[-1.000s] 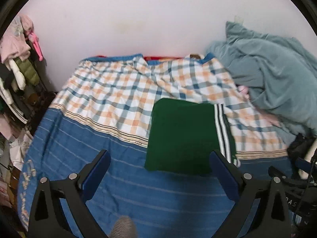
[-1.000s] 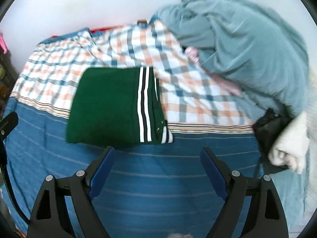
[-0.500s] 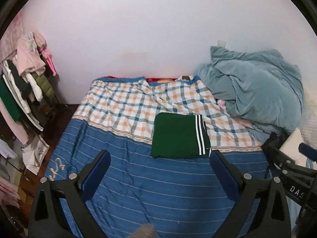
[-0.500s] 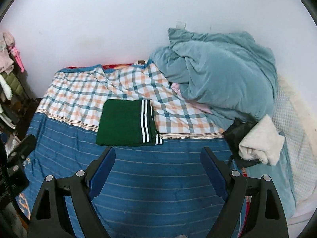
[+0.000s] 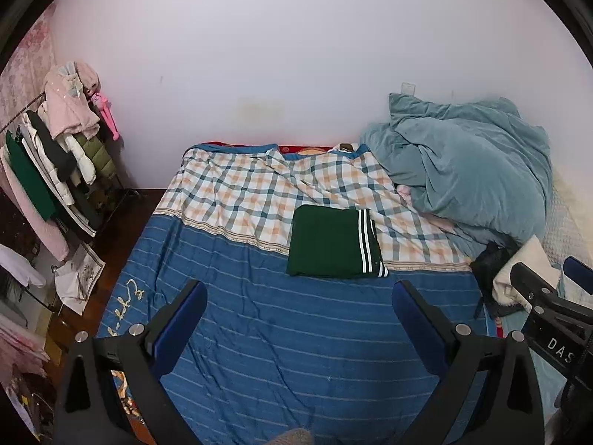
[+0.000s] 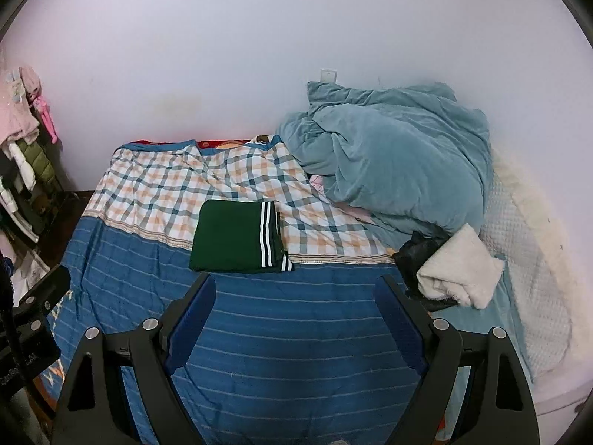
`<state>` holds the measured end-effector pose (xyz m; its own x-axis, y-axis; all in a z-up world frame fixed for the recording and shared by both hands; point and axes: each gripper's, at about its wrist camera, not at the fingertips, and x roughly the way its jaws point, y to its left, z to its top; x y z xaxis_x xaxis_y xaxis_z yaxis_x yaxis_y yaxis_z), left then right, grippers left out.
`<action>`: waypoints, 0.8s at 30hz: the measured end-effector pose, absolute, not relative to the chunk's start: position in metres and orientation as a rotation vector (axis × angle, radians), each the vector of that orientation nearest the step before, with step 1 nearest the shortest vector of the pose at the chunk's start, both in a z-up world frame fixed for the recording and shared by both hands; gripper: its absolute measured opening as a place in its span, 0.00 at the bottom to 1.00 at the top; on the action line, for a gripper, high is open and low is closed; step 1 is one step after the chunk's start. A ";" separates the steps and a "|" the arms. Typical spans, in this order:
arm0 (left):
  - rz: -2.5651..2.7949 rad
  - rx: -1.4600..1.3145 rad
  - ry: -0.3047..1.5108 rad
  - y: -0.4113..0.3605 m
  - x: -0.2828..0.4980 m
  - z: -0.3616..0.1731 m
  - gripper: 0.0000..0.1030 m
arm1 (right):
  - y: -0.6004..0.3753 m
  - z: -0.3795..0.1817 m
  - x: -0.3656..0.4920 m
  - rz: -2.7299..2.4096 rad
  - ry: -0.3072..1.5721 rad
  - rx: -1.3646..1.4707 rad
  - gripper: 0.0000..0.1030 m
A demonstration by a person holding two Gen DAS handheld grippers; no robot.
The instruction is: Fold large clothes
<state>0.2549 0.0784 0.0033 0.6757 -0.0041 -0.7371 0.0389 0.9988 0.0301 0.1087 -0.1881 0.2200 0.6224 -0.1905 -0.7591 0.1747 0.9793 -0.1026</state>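
A dark green garment (image 5: 331,245) with 3 white stripes lay folded in a neat rectangle near the middle of the bed (image 5: 281,337), straddling the line between its plaid and blue-striped covers. Both tools hung well above the bed's near edge, the left tool (image 5: 299,307) and right tool (image 6: 295,298) each with jaws apart and nothing between them. A crumpled teal duvet (image 6: 393,155) filled the bed's far right corner, beside a cream towel (image 6: 459,272).

Rumpled teal duvet (image 6: 400,155), laden clothes rack (image 5: 55,170)
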 end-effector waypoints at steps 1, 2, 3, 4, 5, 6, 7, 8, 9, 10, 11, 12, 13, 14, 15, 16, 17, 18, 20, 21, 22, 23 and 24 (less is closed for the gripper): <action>-0.028 0.049 0.832 0.078 0.253 0.006 0.99 | -0.186 0.223 0.106 -0.205 0.876 -0.022 0.86; -0.035 0.046 0.837 0.077 0.250 0.008 0.99 | -0.185 0.226 0.104 -0.200 0.879 -0.023 0.86; -0.035 0.043 0.841 0.077 0.249 0.009 0.99 | -0.183 0.229 0.101 -0.189 0.882 -0.022 0.86; -0.036 0.039 0.841 0.077 0.246 0.011 0.99 | -0.182 0.231 0.101 -0.179 0.884 -0.024 0.86; -0.036 0.036 0.839 0.078 0.244 0.013 0.99 | -0.181 0.233 0.100 -0.171 0.886 -0.024 0.86; -0.032 0.038 0.832 0.078 0.242 0.015 0.99 | -0.180 0.234 0.099 -0.166 0.885 -0.024 0.86; -0.027 0.039 0.826 0.078 0.240 0.016 0.99 | -0.179 0.236 0.098 -0.166 0.882 -0.029 0.86; -0.024 0.037 0.819 0.079 0.239 0.018 0.99 | -0.179 0.237 0.097 -0.166 0.880 -0.034 0.86; -0.022 0.035 0.818 0.080 0.238 0.018 0.99 | -0.178 0.238 0.096 -0.165 0.880 -0.035 0.86; -0.019 0.033 0.814 0.080 0.237 0.019 0.99 | -0.178 0.239 0.095 -0.164 0.880 -0.034 0.86; -0.012 0.035 0.807 0.080 0.236 0.019 0.99 | -0.178 0.238 0.094 -0.165 0.878 -0.031 0.86; -0.009 0.037 0.802 0.081 0.235 0.020 0.99 | -0.177 0.238 0.093 -0.165 0.876 -0.030 0.86; -0.003 0.041 0.796 0.082 0.234 0.020 0.99 | -0.177 0.239 0.092 -0.165 0.874 -0.030 0.86; 0.006 0.047 0.789 0.082 0.233 0.021 0.99 | -0.176 0.241 0.091 -0.167 0.869 -0.032 0.86; 0.008 0.051 0.781 0.082 0.232 0.021 0.99 | -0.176 0.243 0.091 -0.167 0.865 -0.033 0.86; 0.009 0.055 0.776 0.082 0.231 0.021 0.99 | -0.176 0.244 0.090 -0.165 0.861 -0.034 0.87; 0.010 0.059 0.771 0.082 0.231 0.021 0.99 | -0.176 0.245 0.091 -0.165 0.857 -0.036 0.87; 0.007 0.059 0.775 0.081 0.231 0.021 0.99 | -0.176 0.246 0.092 -0.165 0.855 -0.039 0.87; -0.006 0.053 0.780 0.081 0.231 0.020 0.99 | -0.176 0.248 0.091 -0.161 0.851 -0.035 0.87; -0.006 0.053 0.781 0.081 0.232 0.019 0.99 | -0.176 0.249 0.091 -0.162 0.850 -0.034 0.87; -0.002 0.051 0.781 0.082 0.231 0.020 0.99 | -0.176 0.249 0.091 -0.161 0.849 -0.033 0.87; -0.003 0.049 0.781 0.082 0.231 0.020 0.99 | -0.177 0.250 0.091 -0.160 0.848 -0.034 0.87; -0.003 0.048 0.781 0.082 0.231 0.020 0.99 | -0.177 0.250 0.091 -0.160 0.848 -0.035 0.87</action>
<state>0.2311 0.0825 0.0196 0.7104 0.0150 -0.7036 0.0203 0.9989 0.0418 0.0914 -0.1767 0.2498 0.6505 -0.1549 -0.7435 0.1272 0.9874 -0.0945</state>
